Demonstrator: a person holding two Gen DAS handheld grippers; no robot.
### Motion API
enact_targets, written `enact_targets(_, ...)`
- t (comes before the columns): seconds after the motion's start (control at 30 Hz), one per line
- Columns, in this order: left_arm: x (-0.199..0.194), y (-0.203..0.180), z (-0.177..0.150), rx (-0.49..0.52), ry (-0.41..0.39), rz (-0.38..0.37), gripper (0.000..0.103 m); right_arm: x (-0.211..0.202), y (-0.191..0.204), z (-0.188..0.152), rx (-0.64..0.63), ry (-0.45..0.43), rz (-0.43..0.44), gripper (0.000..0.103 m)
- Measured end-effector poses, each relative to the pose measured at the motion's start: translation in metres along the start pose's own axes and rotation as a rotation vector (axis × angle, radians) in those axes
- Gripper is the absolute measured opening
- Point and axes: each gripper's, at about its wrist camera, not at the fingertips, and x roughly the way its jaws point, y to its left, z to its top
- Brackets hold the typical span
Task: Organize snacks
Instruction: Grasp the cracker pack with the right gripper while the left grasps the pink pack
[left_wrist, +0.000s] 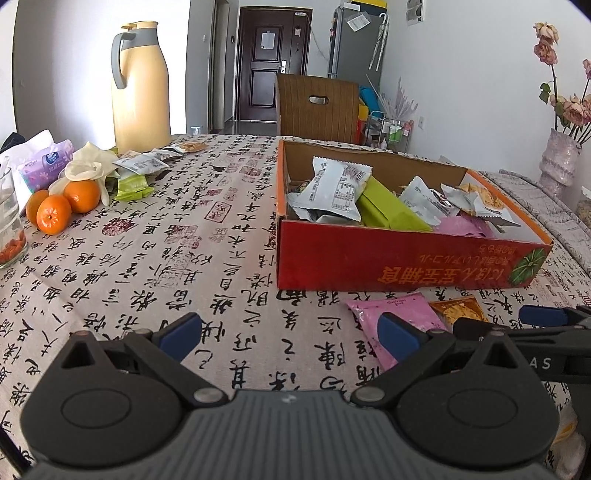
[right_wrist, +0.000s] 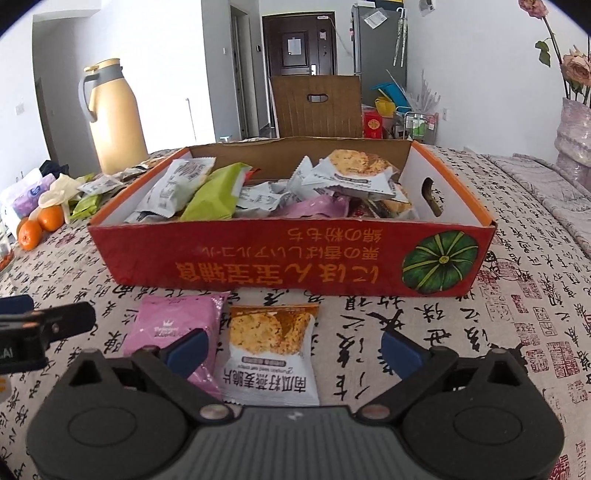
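Behind everything you've got a white-walled room with a dark door (left_wrist: 272, 62) and a brown chair (right_wrist: 317, 107) pushed up at the far edge of the table. That table (left_wrist: 155, 251) wears a cloth covered in black calligraphy, and most of the middle is taken up by the red cardboard box (right_wrist: 288, 258), pumpkin printed on its near wall. It's already piled with snack packets: white ones, a green one, a purple one, an oat crisp pack on top.

Over on the left stands the tall yellow thermos (left_wrist: 140, 88), with a few oranges (left_wrist: 55, 212) and some loose packets (left_wrist: 142, 164) nearby.

On the cloth just in front of the box lie two strays side by side, touching: the pink snack packet (right_wrist: 173, 321) and the oat crisp packet (right_wrist: 273, 350).

Your right gripper (right_wrist: 293, 350) hangs right over those two, fingers spread wide with the oat crisp packet between them, pads not pressing it. Your left gripper (left_wrist: 290, 334) is spread open too, over bare cloth, its right finger overlapping the pink packet's edge in view.
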Motion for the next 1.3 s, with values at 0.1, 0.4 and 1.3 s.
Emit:
enact_targets(0.1, 0.001, -0.002, 0.000, 0.003, 0.002, -0.002, 0.103, 0.004, 0.000, 0.000, -0.008, 0.012, -0.002, 0.091)
enact_targets(0.4, 0.003, -0.004, 0.000, 0.005, 0.009, -0.005, 0.103, 0.012, 0.010, -0.002, -0.051, 0.032, -0.003, 0.074)
enact_targets(1.3, 0.027, -0.065, 0.010, 0.020, 0.116, -0.042, 0.103, -0.020, -0.031, -0.007, -0.027, -0.079, 0.004, 0.039)
